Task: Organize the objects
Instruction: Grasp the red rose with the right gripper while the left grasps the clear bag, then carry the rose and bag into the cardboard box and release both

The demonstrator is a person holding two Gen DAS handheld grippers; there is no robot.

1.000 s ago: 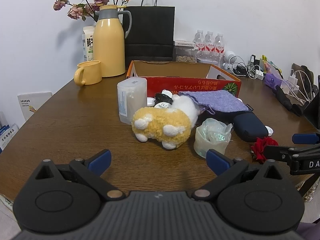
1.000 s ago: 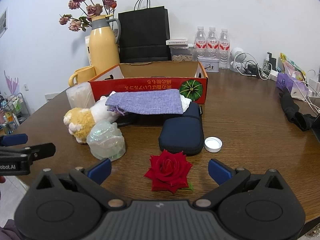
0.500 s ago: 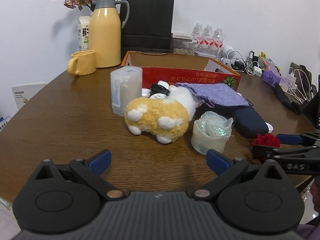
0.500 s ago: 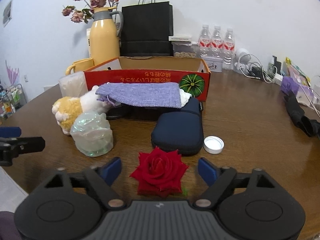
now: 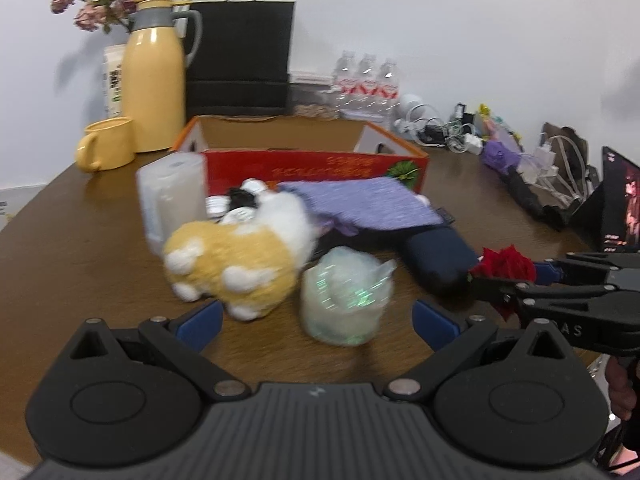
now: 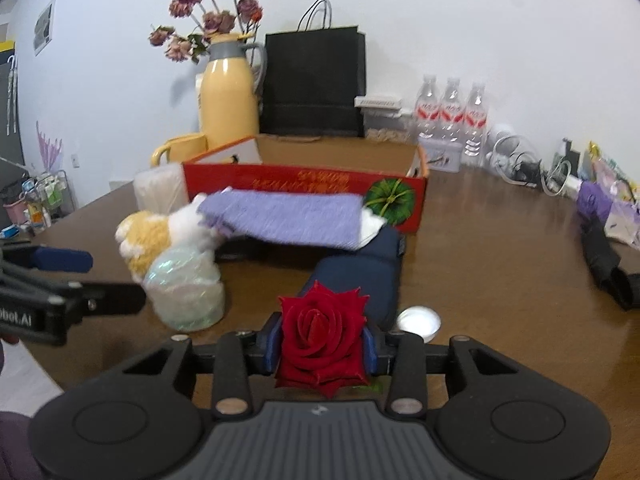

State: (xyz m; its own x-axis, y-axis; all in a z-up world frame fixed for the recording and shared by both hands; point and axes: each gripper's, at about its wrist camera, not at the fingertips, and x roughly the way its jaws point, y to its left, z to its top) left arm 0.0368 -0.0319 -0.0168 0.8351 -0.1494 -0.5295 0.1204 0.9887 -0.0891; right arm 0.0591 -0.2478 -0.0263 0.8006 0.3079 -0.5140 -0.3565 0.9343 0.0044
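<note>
A red rose (image 6: 322,336) sits between the blue pads of my right gripper (image 6: 320,346). Its jaws are closing and the pads touch the flower's sides. From the left wrist view the rose (image 5: 506,264) shows at the tip of the right gripper (image 5: 516,276). My left gripper (image 5: 316,322) is open, with a crumpled iridescent plastic bundle (image 5: 344,296) just ahead of its fingertips, untouched. Beside the bundle lies a yellow-and-white plush toy (image 5: 236,268). A purple cloth pouch (image 5: 360,204) drapes over a navy case (image 5: 436,256) in front of the red cardboard box (image 5: 312,168).
A translucent container (image 5: 172,200) stands left of the plush. A white cap (image 6: 418,318) lies right of the rose. Yellow thermos (image 5: 154,80), mug (image 5: 106,144), black paper bag (image 5: 240,56) and water bottles (image 6: 452,112) line the back. Cables and a black folded item (image 6: 604,260) crowd the right edge.
The right gripper's jaws have drawn in from wide apart to the sides of the rose. My left gripper has moved closer to the plastic bundle and the plush toy.
</note>
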